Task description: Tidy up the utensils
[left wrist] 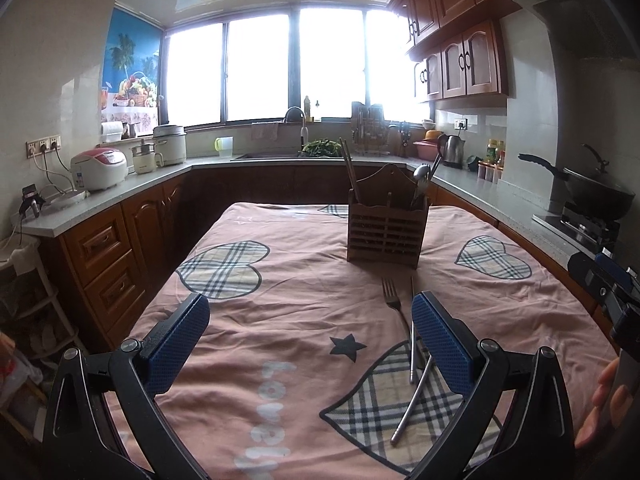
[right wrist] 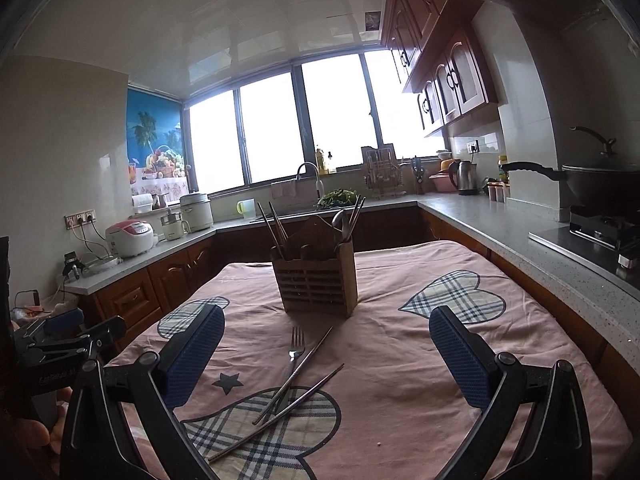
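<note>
Utensils are seen loose on the pink cloth (left wrist: 304, 280) in the left wrist view: a fork (left wrist: 394, 304) and two metal chopsticks (left wrist: 412, 332) lie crossed at about five o'clock from the frame's centre, over a plaid heart patch. The wooden utensil holder (left wrist: 386, 232) stands upright on the cloth at twelve o'clock from the fork, well apart from it, with wooden chopsticks (left wrist: 347, 168) and a ladle (left wrist: 422, 176) held in it. The left gripper (left wrist: 310, 344) is held above the cloth with its blue pads spread wide, nothing between them; the right pad is seen just beside the crossed chopsticks. The right gripper (left wrist: 612, 292) is glimpsed at three o'clock, at the frame edge.

In the right wrist view, the fork (right wrist: 295, 354) and metal chopsticks (right wrist: 294, 378) are found at six o'clock from the holder (right wrist: 318, 280), which is set near the cloth's (right wrist: 400, 360) middle. The right gripper (right wrist: 326, 354) is held over the cloth, its pads spread wide and gripping nothing. The left gripper (right wrist: 68, 336) is partly seen at nine o'clock. A wok (right wrist: 592, 184) is seen on the stove at three o'clock.
</note>
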`<state>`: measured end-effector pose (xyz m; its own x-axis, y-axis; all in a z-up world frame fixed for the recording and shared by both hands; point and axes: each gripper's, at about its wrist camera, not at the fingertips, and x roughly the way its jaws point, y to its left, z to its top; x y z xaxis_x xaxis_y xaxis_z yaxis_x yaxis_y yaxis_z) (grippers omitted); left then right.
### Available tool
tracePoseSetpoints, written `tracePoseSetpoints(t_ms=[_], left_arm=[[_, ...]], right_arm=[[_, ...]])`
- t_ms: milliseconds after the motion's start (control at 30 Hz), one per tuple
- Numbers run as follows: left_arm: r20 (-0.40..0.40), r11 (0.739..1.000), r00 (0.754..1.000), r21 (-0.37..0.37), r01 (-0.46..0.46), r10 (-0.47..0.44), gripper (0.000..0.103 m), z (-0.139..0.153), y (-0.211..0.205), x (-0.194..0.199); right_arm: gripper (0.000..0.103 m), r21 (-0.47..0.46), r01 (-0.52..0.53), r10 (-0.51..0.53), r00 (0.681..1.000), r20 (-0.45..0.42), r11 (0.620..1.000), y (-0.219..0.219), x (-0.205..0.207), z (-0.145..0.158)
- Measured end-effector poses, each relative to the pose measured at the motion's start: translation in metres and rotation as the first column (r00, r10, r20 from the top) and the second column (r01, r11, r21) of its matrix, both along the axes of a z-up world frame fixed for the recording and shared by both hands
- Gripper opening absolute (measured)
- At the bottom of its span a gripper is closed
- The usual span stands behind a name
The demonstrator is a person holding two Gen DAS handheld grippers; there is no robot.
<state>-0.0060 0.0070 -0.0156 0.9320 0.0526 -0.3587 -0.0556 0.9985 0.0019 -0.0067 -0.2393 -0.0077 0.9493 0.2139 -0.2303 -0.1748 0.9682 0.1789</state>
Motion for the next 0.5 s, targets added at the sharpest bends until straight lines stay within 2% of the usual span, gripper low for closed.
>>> tracePoseSetpoints(t_ms=[200,500], left_arm=[[0.000,1.000,1.000,0.011,-0.004,0.004,0.103,-0.006,-0.001,-0.002],[-0.004,1.000,1.000,0.015,-0.012,0.012,0.103,-0.006,0.001,-0.006]], right_arm=[[0.103,-0.037,-0.033,0.033,0.999,-0.016,0.999,0.013,0.000,-0.009],[0.103,-0.036,-0.045,0.044,0.999,-0.023,0.998,0.015,-0.002,-0.011]])
